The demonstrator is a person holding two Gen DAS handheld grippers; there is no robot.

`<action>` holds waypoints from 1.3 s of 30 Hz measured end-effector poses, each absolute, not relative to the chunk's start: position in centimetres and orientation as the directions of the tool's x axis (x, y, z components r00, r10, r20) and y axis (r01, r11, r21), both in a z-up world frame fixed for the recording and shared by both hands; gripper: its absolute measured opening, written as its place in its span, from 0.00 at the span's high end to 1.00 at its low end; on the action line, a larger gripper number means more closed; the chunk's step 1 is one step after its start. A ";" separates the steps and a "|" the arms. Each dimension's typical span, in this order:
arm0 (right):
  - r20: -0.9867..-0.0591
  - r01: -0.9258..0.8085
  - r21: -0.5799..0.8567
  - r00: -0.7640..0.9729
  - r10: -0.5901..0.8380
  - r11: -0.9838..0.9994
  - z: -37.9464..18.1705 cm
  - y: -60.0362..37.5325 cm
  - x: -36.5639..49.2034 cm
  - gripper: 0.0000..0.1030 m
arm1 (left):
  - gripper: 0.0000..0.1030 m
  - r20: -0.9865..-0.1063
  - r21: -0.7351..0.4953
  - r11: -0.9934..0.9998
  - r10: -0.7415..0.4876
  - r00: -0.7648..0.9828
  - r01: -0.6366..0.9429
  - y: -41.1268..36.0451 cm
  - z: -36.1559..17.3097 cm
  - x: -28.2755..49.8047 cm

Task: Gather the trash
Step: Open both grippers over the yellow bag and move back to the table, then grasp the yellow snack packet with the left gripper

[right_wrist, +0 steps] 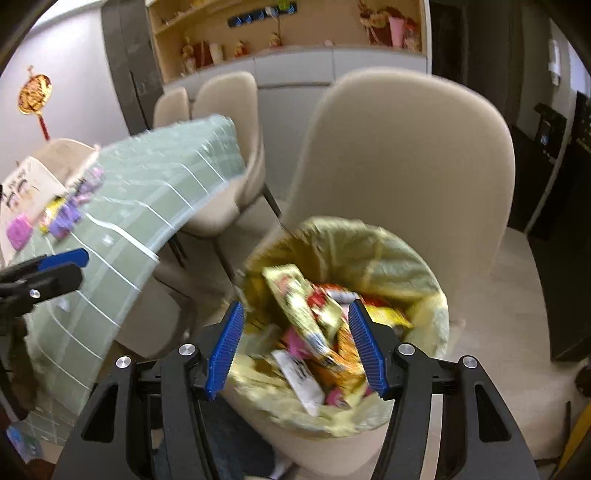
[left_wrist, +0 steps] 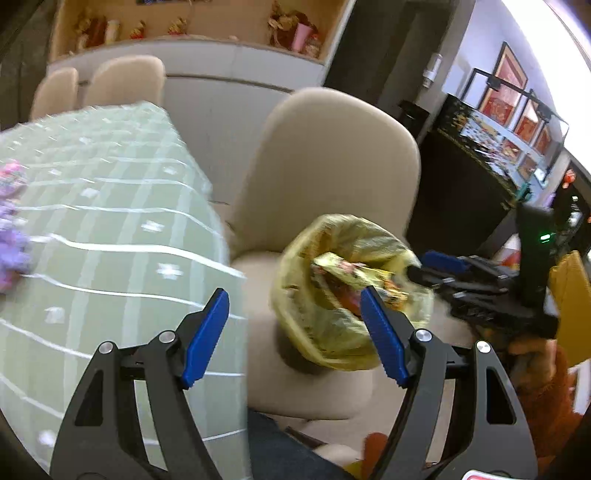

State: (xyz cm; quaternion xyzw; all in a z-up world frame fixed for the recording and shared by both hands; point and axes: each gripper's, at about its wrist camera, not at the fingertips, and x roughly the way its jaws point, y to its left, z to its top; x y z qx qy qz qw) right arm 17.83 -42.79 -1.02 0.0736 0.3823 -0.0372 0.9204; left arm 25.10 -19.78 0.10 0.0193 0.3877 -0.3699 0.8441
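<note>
Beige dining chairs point(right_wrist: 402, 155) stood around a table covered with a pale green checked cloth point(right_wrist: 155, 192), and a shelf of small ornaments point(right_wrist: 280, 33) ran along the far wall. Near the closest chair sat a round beige trash bin point(right_wrist: 332, 435) lined with a yellow bag point(right_wrist: 347, 240), filled with blurred snack wrappers point(right_wrist: 306, 314) in yellow, red, orange and pink. The right gripper point(right_wrist: 295, 347) hung over the bin's near rim with its blue pads spread apart and nothing between them. The left gripper point(left_wrist: 291, 332) was also spread wide and empty, poised between the table edge on the left and the bin point(left_wrist: 332, 354) on the right. More purple and pink wrappers point(right_wrist: 62, 214) lay on the far left of the tablecloth, well apart from the bin.
</note>
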 end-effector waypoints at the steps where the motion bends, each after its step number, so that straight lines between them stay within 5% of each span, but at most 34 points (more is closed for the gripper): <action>1: -0.698 0.113 0.108 0.716 -0.005 0.988 -0.3 -42.0 17.8 0.46 | 0.33 -0.666 -0.231 0.744 -0.591 0.455 0.628 -18.9 0.5 25.0; 13: -0.614 -0.161 0.047 0.773 0.156 0.986 3.8 -27.2 22.1 0.46 | 0.33 -0.658 -0.198 0.903 -0.411 0.631 0.381 -3.5 1.8 26.8; 26: -0.654 -0.259 0.025 0.726 0.211 0.966 2.2 -16.7 28.8 0.46 | 0.33 -0.634 -0.299 0.949 -0.274 0.723 0.097 13.9 0.6 31.7; 39: -0.641 -0.315 0.062 0.715 0.280 0.947 2.3 -17.5 34.4 0.46 | 0.37 -0.722 -0.300 0.951 -0.177 0.669 -0.072 16.3 -1.2 44.9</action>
